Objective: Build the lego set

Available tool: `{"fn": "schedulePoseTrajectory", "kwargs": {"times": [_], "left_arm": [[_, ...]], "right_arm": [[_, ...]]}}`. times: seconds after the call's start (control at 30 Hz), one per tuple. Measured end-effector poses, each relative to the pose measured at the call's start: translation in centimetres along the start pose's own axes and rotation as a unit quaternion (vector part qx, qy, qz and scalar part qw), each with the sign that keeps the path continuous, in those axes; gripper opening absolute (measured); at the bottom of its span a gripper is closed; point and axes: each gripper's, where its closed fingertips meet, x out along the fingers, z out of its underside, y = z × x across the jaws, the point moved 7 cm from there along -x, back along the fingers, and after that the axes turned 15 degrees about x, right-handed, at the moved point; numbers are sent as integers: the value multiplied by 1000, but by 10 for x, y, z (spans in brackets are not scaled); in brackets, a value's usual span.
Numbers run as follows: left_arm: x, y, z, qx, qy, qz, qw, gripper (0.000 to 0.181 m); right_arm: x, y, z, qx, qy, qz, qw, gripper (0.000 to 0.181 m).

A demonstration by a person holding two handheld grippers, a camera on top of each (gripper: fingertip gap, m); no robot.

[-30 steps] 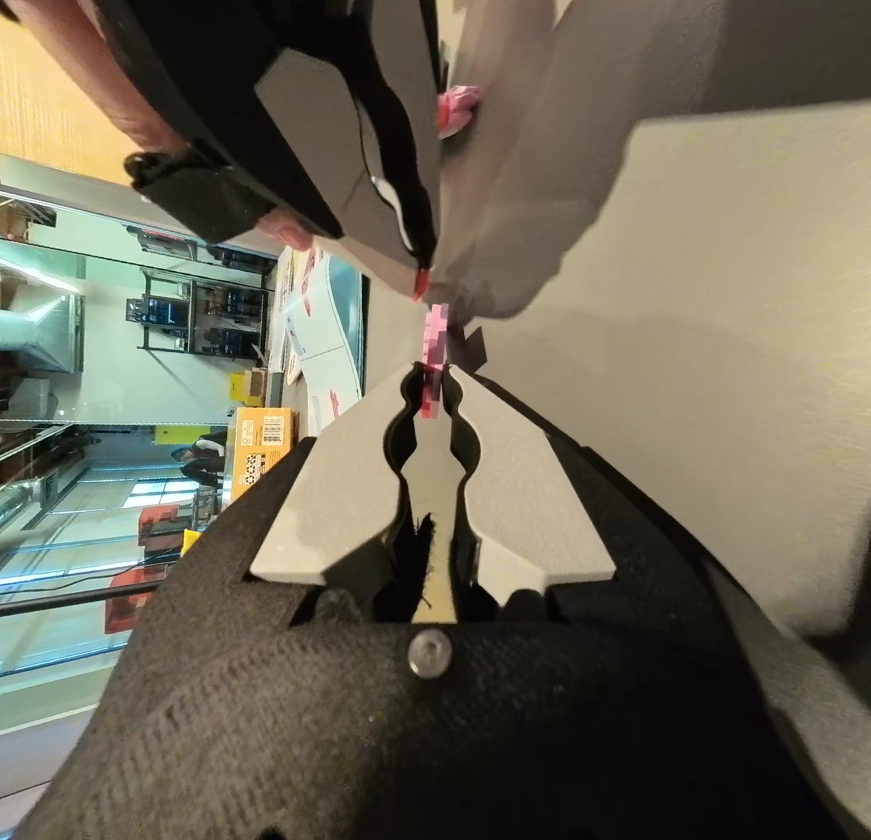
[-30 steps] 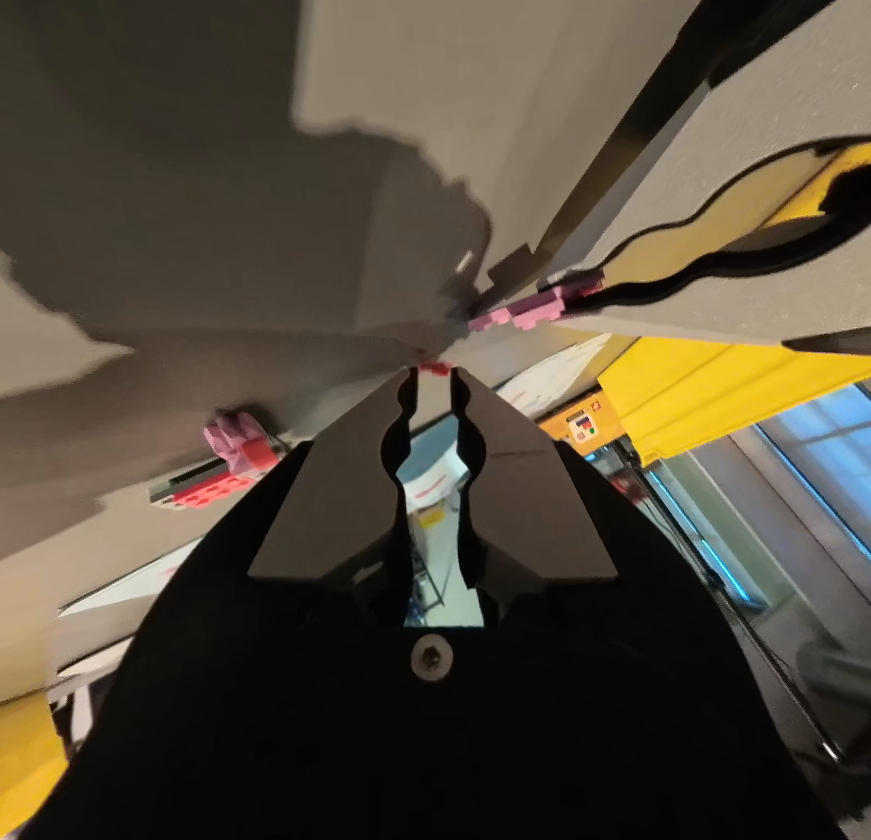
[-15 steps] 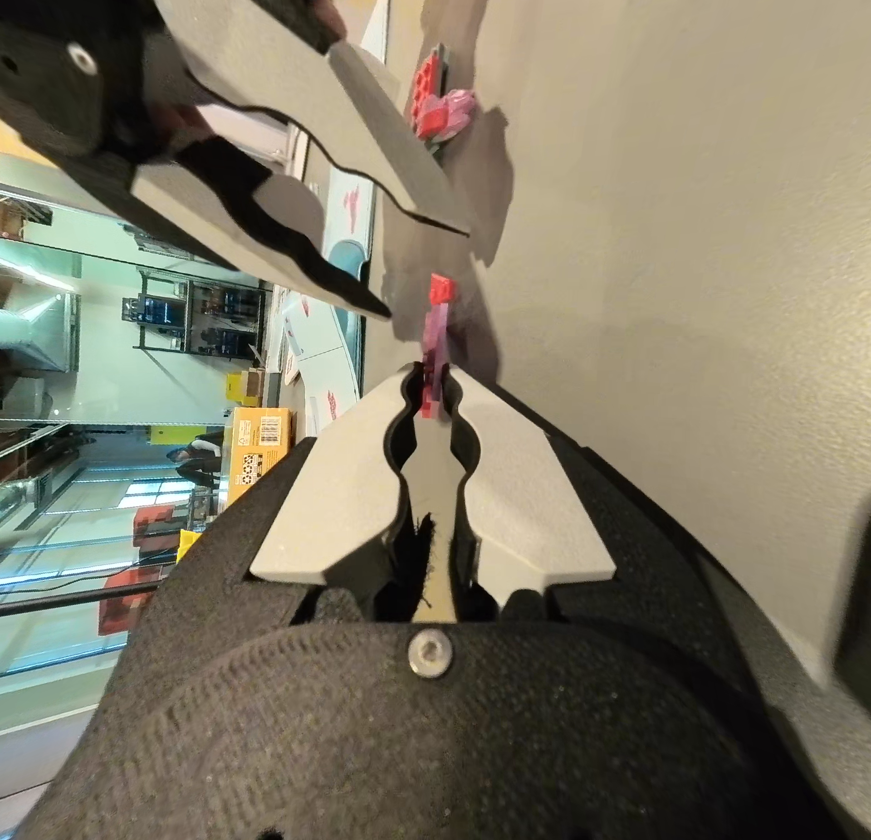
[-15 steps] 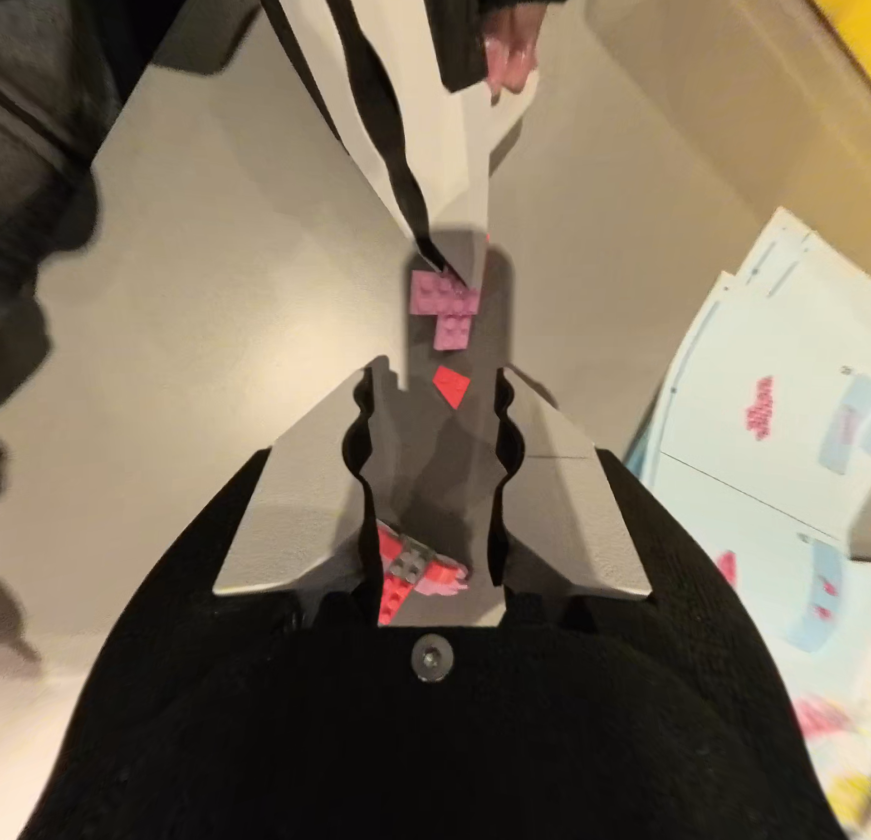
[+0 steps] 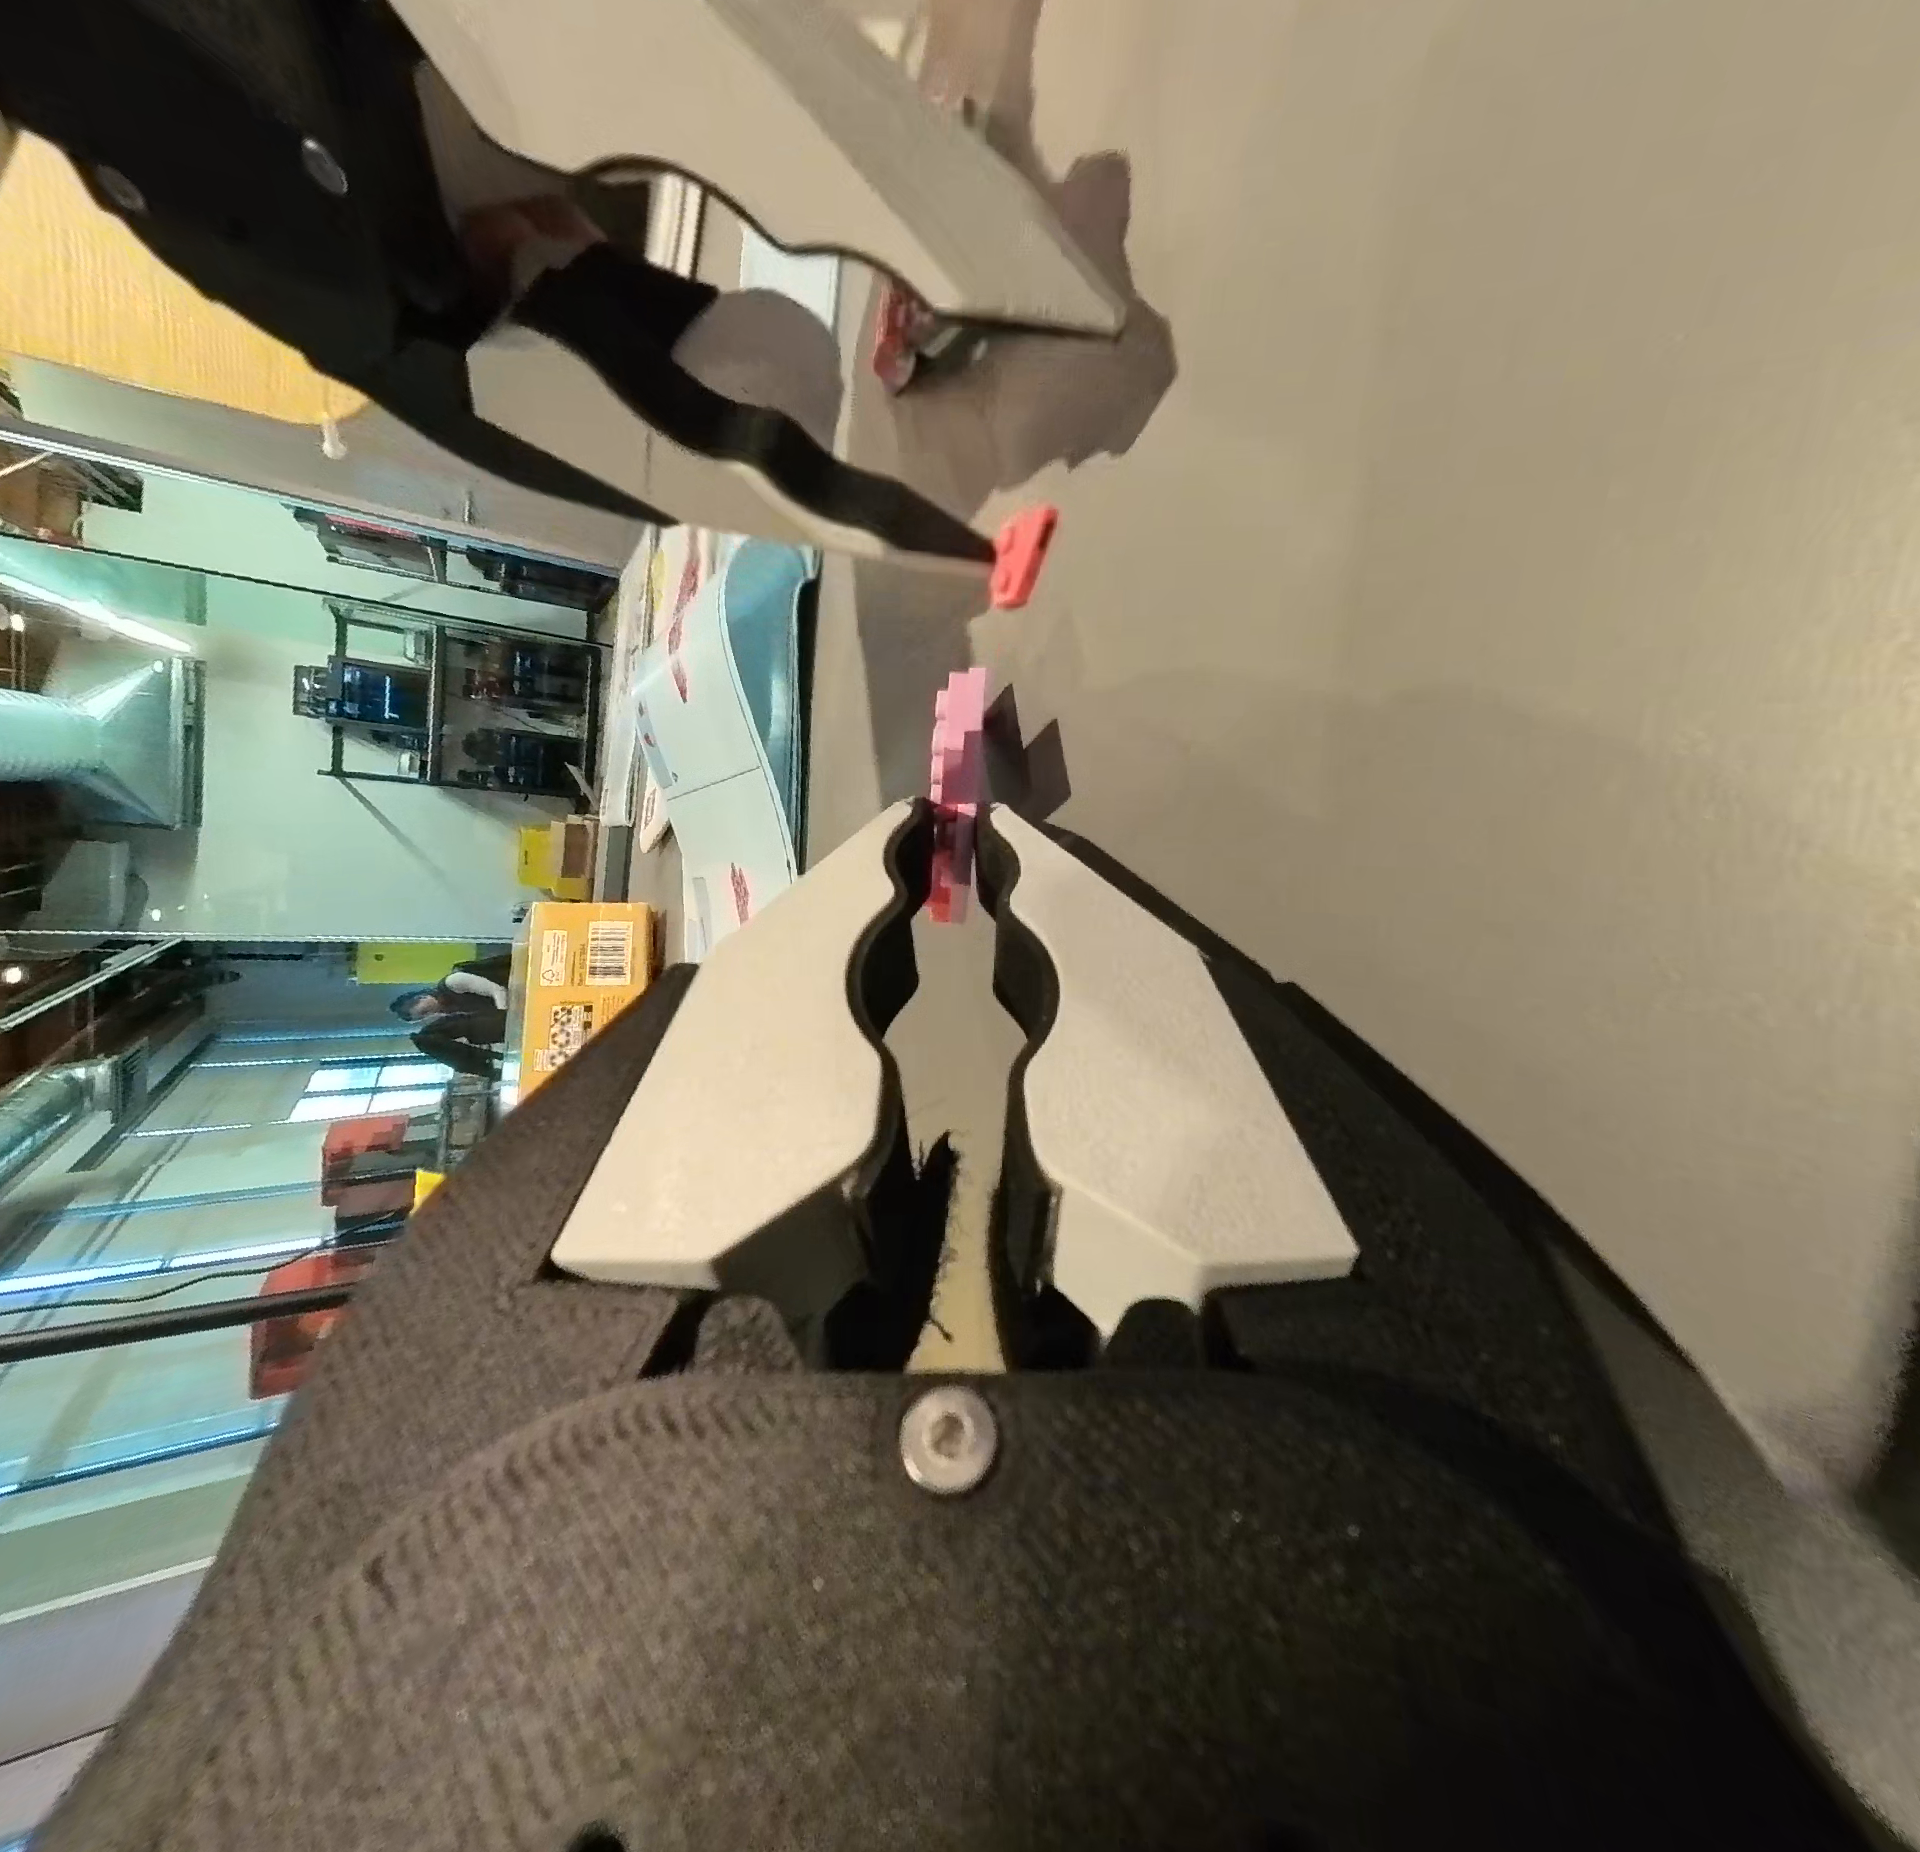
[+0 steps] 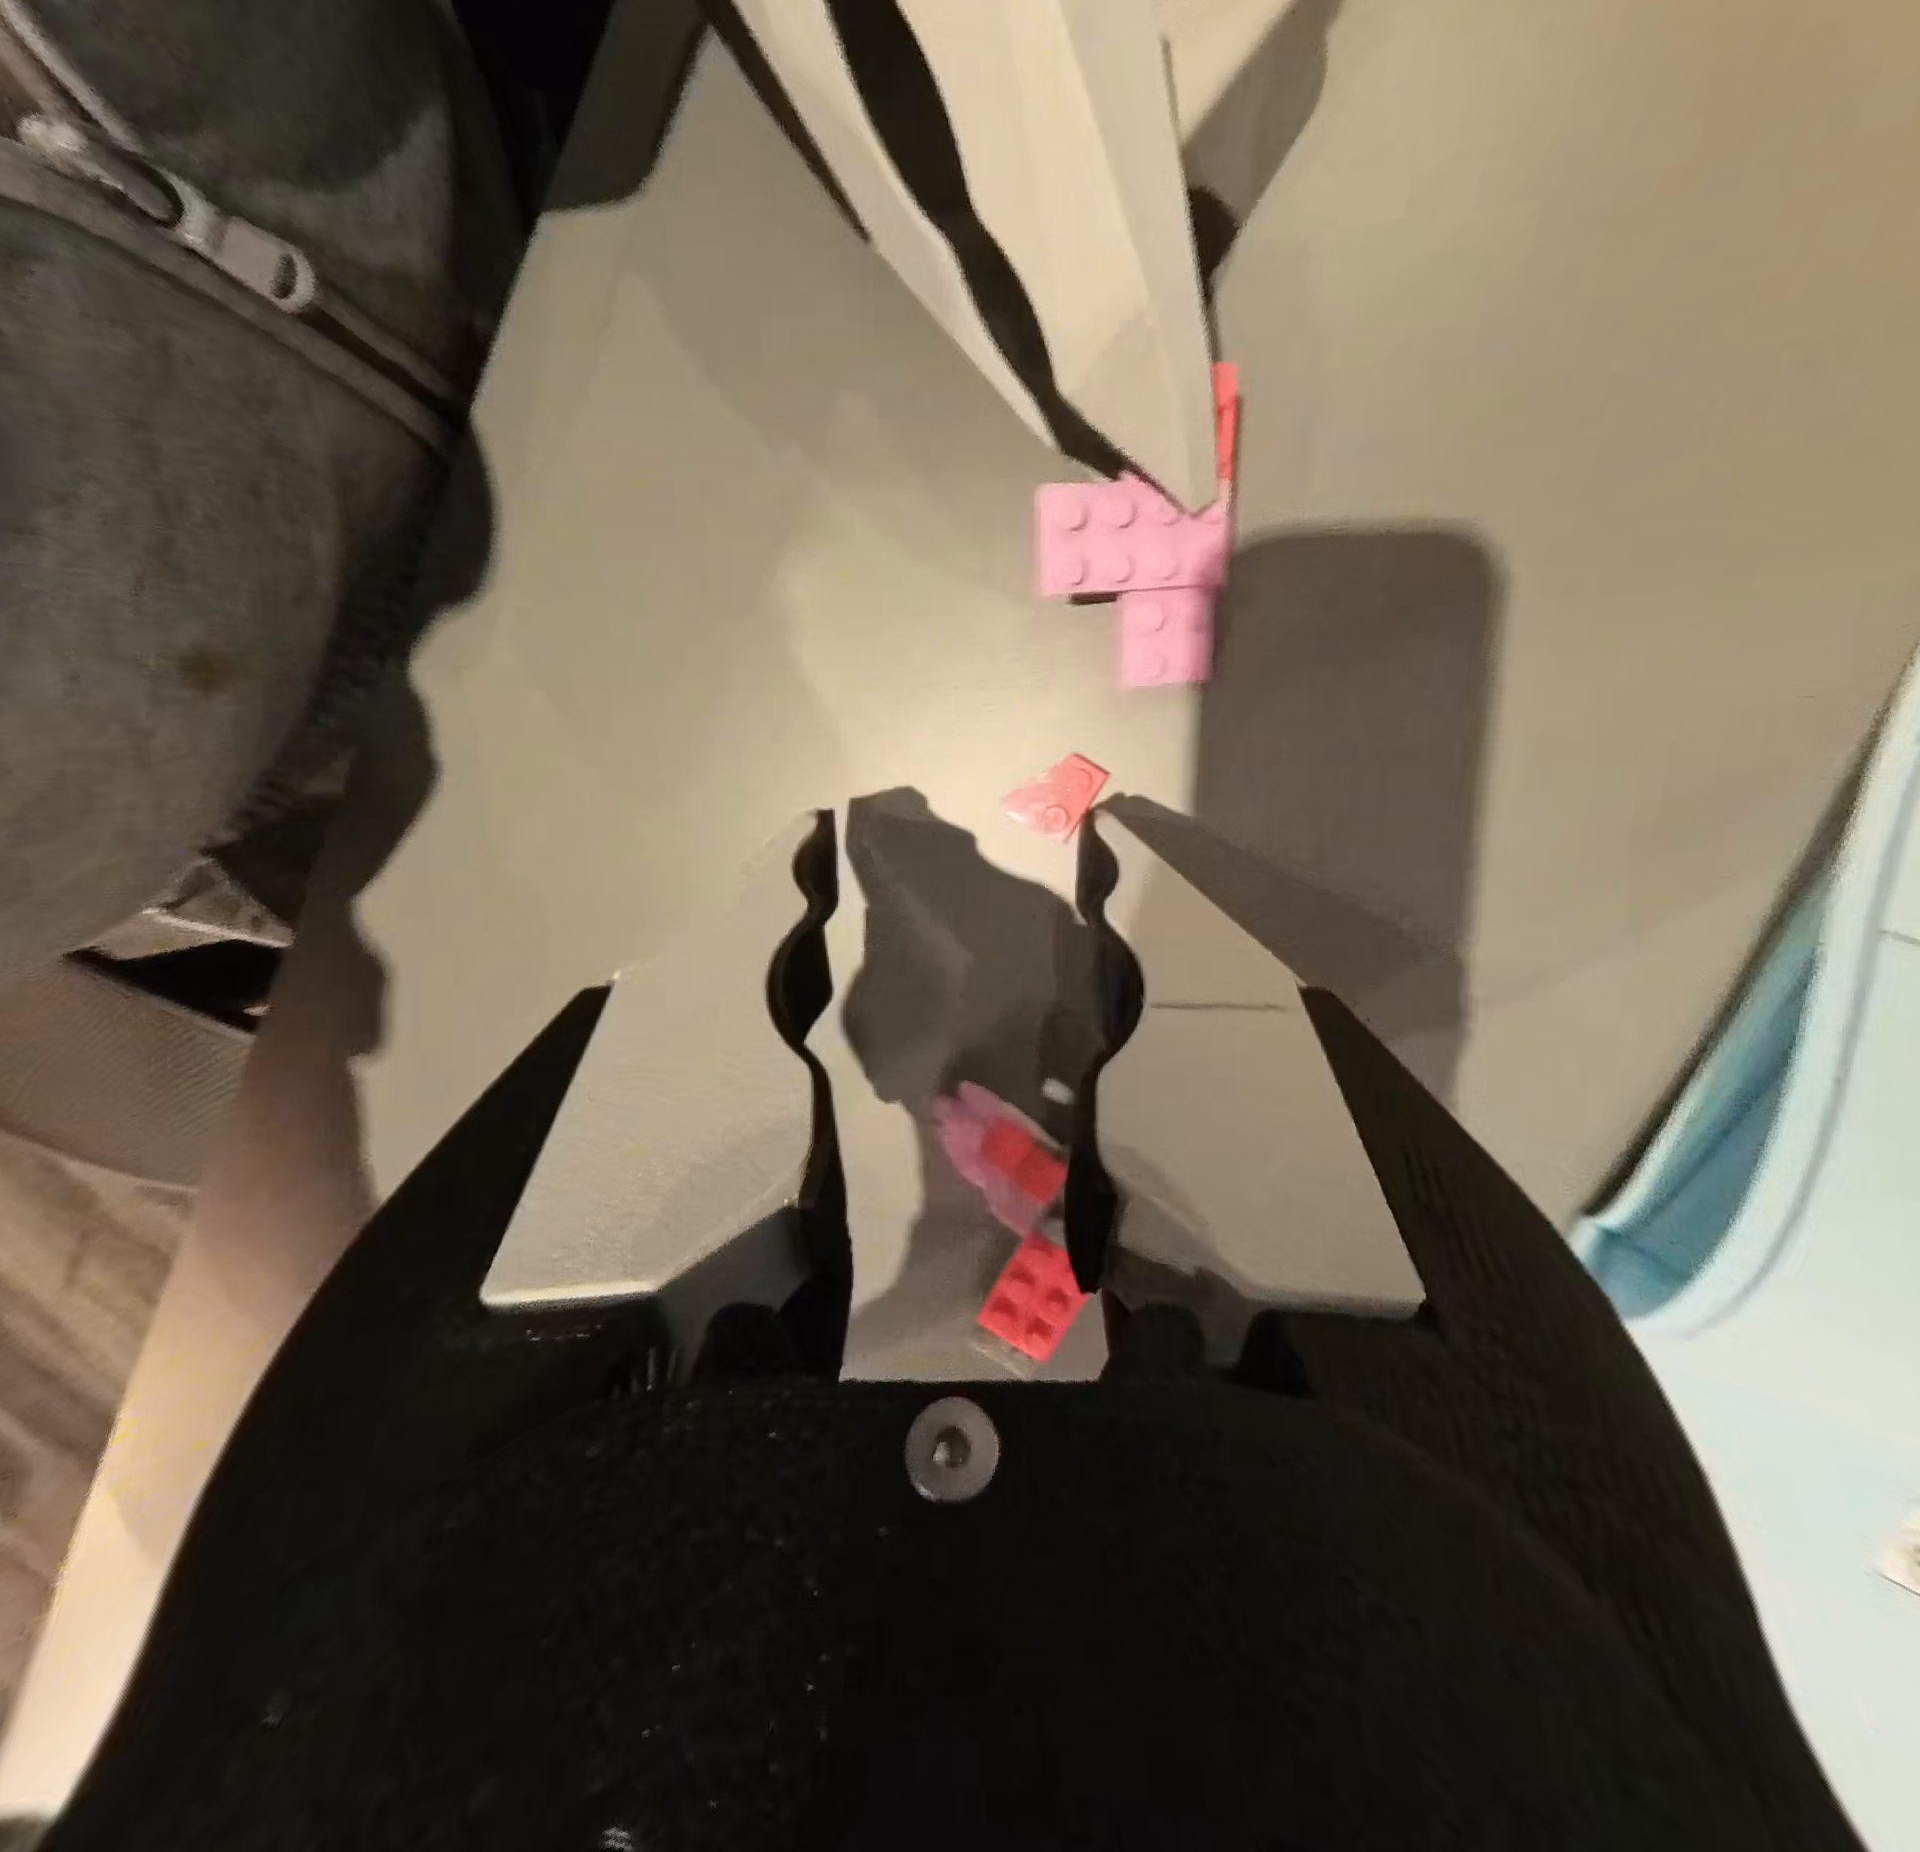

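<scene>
The pale tabletop (image 6: 665,576) fills most of the right wrist view and serves as the work surface, with a light blue instruction sheet (image 6: 1766,1075) at the right edge, presumably kept close for reference. A person's dark clothing fills the upper left of that view. The right gripper (image 6: 961,826) takes up the lower half of its own view, its jaws spread wide and gripping nothing, one tip just beside a small red plate (image 6: 1055,794) lying loose on the table at frame centre; this looks like the lead-in to picking that plate up. The left gripper (image 5: 951,815) sits in the middle of its own view, clenched on the pink lego assembly (image 5: 961,753) by its edge, so the studded face stays exposed; in the right wrist view that assembly (image 6: 1138,566) shows upper right of centre as an L of pink plates with a red layer at its far edge, held clear of the table, probably so the next piece can be pressed on. In the left wrist view the red plate (image 5: 1023,555) appears above centre. Low in the right wrist view, between the jaws, a loose cluster of red and pink pieces (image 6: 1013,1220) waits on the table, blurred.
</scene>
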Motion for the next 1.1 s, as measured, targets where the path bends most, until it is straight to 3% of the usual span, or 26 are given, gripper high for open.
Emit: {"fn": "schedulePoseTrajectory", "kwargs": {"times": [0.07, 0.47, 0.7, 0.9, 1.1], "left_arm": [[0, 0, 0, 5, -2, -3, 1000, 6], [3, 1, 4, 15, -13, -2, 1000, 7], [3, 2, 5, 17, -18, -3, 1000, 7], [2, 2, 7, 15, -18, -2, 1000, 7], [1, 2, 7, 14, -18, -2, 1000, 7]], "right_arm": [[0, -4, 3, 9, -3, -26, 1000, 44], [-3, 1, 6, -21, 98, 30, 995, 37], [5, -2, 7, 4, 107, -20, 994, 41], [3, -26, 23, 22, 55, -113, 992, 24], [2, -26, 19, -1, 107, -72, 992, 27]]}}
